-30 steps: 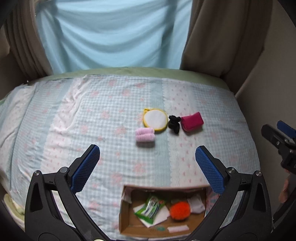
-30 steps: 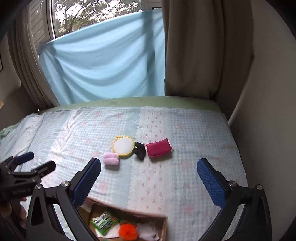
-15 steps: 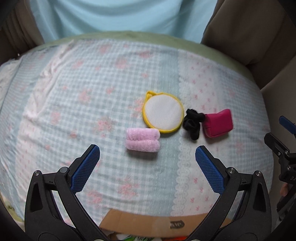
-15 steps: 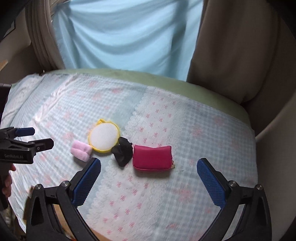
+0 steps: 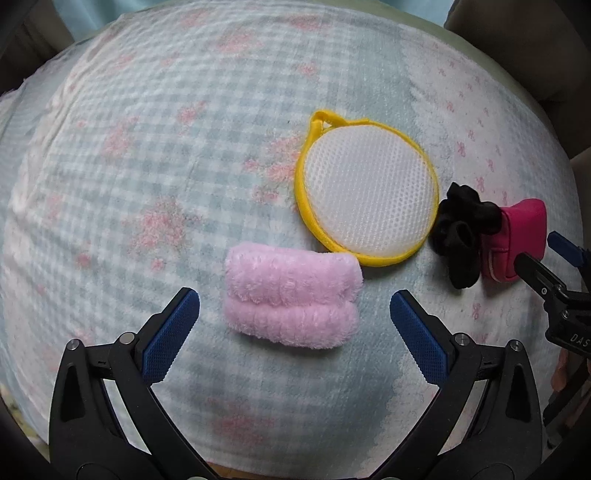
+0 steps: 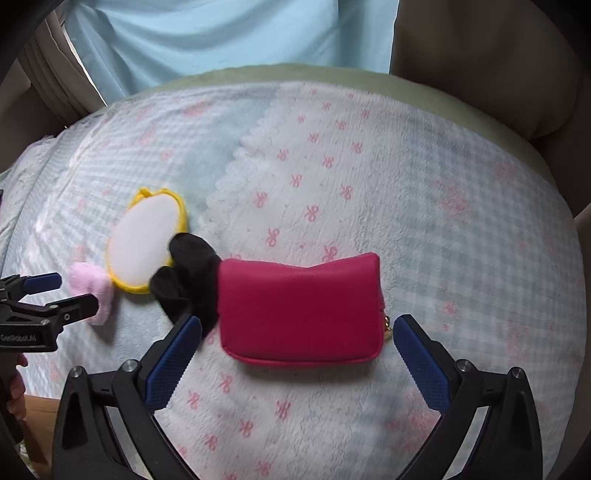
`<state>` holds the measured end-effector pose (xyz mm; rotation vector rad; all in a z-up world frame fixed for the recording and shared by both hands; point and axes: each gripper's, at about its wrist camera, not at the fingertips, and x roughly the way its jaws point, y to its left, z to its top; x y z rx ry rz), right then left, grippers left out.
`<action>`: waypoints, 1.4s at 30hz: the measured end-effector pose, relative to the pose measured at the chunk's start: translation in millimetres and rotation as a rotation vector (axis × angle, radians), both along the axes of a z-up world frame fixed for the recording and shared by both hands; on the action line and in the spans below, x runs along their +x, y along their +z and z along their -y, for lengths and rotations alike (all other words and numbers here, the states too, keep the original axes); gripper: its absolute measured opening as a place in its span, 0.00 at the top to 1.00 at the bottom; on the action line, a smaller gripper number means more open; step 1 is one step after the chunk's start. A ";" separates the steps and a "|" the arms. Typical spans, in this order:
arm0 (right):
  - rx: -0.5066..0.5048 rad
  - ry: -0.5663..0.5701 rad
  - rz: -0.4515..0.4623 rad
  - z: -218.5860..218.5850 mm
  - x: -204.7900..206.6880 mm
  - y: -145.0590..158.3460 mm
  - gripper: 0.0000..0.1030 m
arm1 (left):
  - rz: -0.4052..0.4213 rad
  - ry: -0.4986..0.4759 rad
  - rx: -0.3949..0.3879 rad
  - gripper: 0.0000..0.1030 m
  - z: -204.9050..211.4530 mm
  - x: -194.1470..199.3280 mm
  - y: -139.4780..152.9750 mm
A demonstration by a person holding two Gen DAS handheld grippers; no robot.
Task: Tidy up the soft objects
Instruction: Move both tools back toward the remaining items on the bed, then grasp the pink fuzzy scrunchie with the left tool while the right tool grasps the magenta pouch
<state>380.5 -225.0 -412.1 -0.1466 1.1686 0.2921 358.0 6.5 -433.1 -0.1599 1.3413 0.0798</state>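
Note:
A rolled pink towel (image 5: 291,297) lies on the bed, right in front of my open left gripper (image 5: 294,325), between its blue pads. Behind it lie a round white mesh pad with a yellow rim (image 5: 367,192), black socks (image 5: 461,236) and a magenta pouch (image 5: 521,238). In the right wrist view the magenta pouch (image 6: 301,310) lies just ahead of my open right gripper (image 6: 297,347), with the black socks (image 6: 190,273), the mesh pad (image 6: 144,243) and the pink towel (image 6: 92,288) to its left. Both grippers are empty.
The bed has a pale blue and pink checked blanket (image 5: 147,166). A light blue curtain (image 6: 221,33) and brown curtains (image 6: 480,55) hang behind it. A cardboard edge (image 6: 37,410) shows at the lower left of the right wrist view.
Both grippers have moved forward and down toward the bed. The towel now sits close before the left gripper, the pouch close before the right. The cardboard box has left the left view.

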 end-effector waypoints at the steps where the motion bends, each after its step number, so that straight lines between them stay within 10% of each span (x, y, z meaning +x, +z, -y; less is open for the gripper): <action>1: -0.007 0.003 -0.008 -1.5 2.7 -6.4 0.00 | -0.006 0.001 0.003 0.00 -0.5 1.0 -3.8; 13: -0.048 0.044 0.056 -9.1 9.6 -24.0 0.00 | -0.031 -0.003 0.042 0.35 9.2 10.7 -46.9; 22: -0.038 0.041 0.121 -8.5 -7.3 -17.7 0.32 | 0.023 -0.026 0.057 0.67 13.1 10.3 -27.6; 42: 0.066 0.010 0.151 -1.7 -25.0 16.0 0.98 | 0.102 -0.024 0.028 0.71 5.4 -2.1 21.1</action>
